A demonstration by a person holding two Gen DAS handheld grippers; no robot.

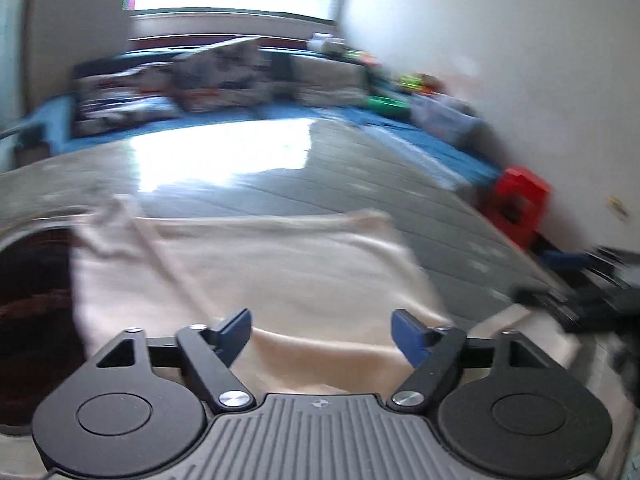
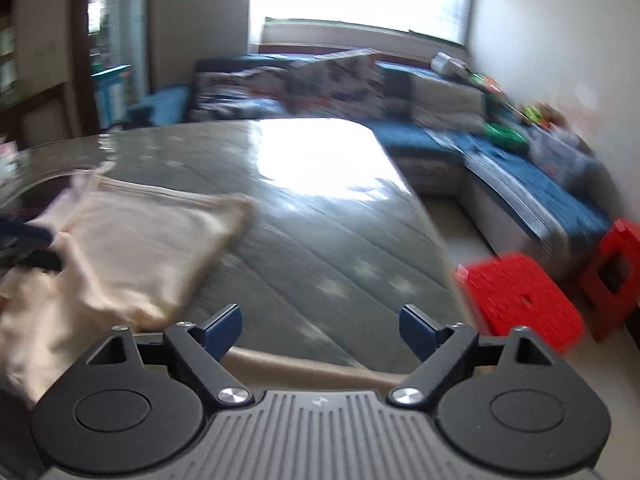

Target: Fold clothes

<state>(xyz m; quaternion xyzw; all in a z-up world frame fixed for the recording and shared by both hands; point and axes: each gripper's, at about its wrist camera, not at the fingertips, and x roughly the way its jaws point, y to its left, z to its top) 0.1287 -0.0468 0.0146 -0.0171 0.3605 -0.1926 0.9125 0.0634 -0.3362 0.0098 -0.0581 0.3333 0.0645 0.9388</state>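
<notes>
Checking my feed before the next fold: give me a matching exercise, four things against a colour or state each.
Things:
1. garment
2. stool
3. left gripper
4. table

Colour or state:
A. red
B. open, nothing between the fingers
C. grey, with window glare on it
D. cream, lying on the table

Pairs: 1-D, 2-A, 3-B, 4-C

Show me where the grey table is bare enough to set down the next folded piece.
Free: the grey table from the beige garment's right edge to the table's far and right edges, toward the red stools. Crowded: the near left, under the garment. Both jaws stand open, holding nothing.
</notes>
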